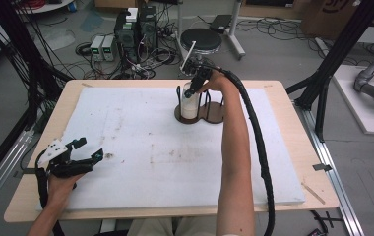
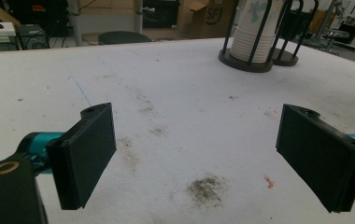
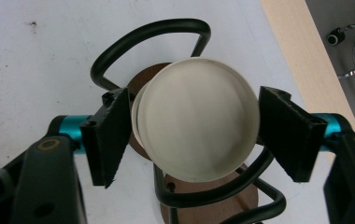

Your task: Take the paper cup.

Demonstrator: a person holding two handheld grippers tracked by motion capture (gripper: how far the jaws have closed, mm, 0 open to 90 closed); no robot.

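In the high view, a stack of paper cups (image 1: 190,103) stands upside down in a black wire holder (image 1: 200,105) at the far middle of the white-covered table (image 1: 140,147); the right gripper (image 1: 198,81) reaches down onto its top, and the hand hides the jaws there. The left gripper (image 1: 84,150) rests at the near left, well apart from it. In the left gripper view, the left gripper (image 2: 194,154) stands spread wide over bare, stained foam, with the stack (image 2: 255,35) far off and its top cut by the frame. In the right gripper view, the right gripper (image 3: 192,140) brackets the top cup (image 3: 196,123); both pads look to touch its wall, pinching it, though how firmly is hard to judge. The cup is likely light, thin and easily crushed, and may stick to the one beneath. A gentle squeeze on the sides just below the base suits best. The stack's lower cups are hidden.
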